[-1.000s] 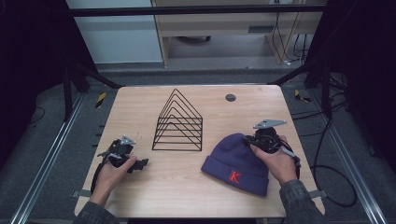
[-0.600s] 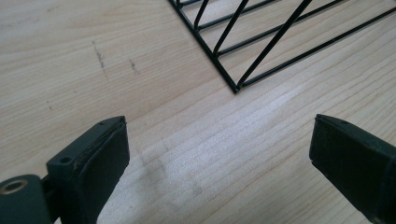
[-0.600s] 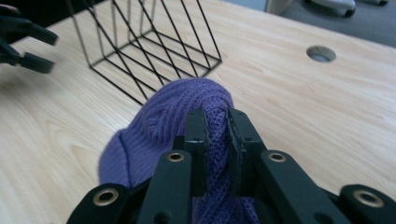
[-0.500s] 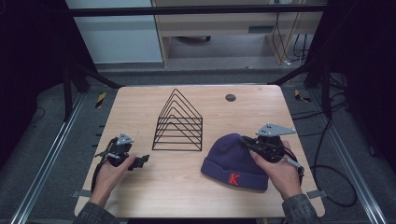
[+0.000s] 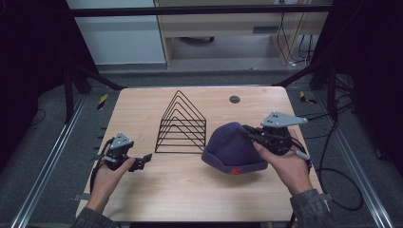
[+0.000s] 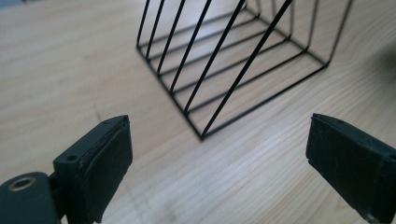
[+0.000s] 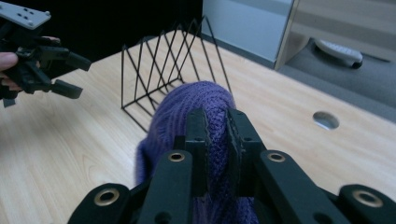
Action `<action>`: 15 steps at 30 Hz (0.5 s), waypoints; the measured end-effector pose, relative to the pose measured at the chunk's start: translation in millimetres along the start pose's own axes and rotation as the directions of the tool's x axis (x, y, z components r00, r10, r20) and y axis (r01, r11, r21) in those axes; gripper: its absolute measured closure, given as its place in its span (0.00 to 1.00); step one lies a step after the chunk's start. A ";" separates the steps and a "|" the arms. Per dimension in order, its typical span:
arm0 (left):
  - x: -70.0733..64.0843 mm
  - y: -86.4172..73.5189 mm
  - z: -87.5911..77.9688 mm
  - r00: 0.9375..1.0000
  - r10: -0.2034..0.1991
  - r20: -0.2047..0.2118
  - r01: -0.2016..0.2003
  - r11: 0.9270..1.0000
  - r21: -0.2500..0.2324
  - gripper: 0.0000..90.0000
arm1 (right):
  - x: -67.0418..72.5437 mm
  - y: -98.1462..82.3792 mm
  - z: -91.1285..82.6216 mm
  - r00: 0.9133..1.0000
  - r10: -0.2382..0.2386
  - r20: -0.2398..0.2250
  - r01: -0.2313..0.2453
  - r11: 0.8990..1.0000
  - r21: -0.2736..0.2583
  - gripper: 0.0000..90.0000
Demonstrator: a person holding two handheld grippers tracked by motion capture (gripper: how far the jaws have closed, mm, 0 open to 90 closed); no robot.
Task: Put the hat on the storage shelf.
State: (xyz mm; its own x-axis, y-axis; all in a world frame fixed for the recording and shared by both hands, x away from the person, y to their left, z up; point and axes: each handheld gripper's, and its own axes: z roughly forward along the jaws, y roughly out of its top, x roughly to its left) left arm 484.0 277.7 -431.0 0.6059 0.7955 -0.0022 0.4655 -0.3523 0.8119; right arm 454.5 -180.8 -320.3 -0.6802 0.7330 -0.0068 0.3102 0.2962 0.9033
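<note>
Two grippers sit over the wooden table [image 5: 190, 190]. The right gripper [image 7: 215, 128] pinches the purple knitted wool hat [image 5: 230, 145], right of the black wire triangle rack [image 5: 181, 124]. The left gripper [image 6: 219, 154], near left, has jaws spread wide.

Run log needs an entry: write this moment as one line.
right gripper: shut on purple beanie, lifting its crown | left gripper: open, facing black wire rack | beanie beside rack on table
</note>
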 end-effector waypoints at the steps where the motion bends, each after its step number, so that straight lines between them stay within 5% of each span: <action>1: -1.3 5.1 -3.3 1.000 0.003 0.007 -0.003 1.000 -0.019 0.07 | -1.7 3.0 -1.2 1.000 0.000 0.000 0.000 1.000 -0.005 0.89; 9: -4.6 57.4 -26.3 0.998 0.053 0.046 -0.049 0.996 -0.068 0.07 | -15.2 31.7 -4.7 0.999 -0.029 0.016 0.030 0.999 -0.037 0.89; 15: -7.7 87.2 -34.0 0.994 0.033 0.102 -0.023 0.995 -0.098 0.07 | -22.7 56.9 -4.5 0.999 -0.036 0.028 0.038 0.998 -0.053 0.89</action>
State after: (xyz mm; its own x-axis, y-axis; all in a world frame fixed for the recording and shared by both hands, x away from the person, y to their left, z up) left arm 497.9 257.6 -340.4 0.6837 0.7289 -0.0353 0.3862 -0.3203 0.8650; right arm 484.6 -183.3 -266.8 -0.6725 0.7383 -0.0516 0.2489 0.2912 0.9237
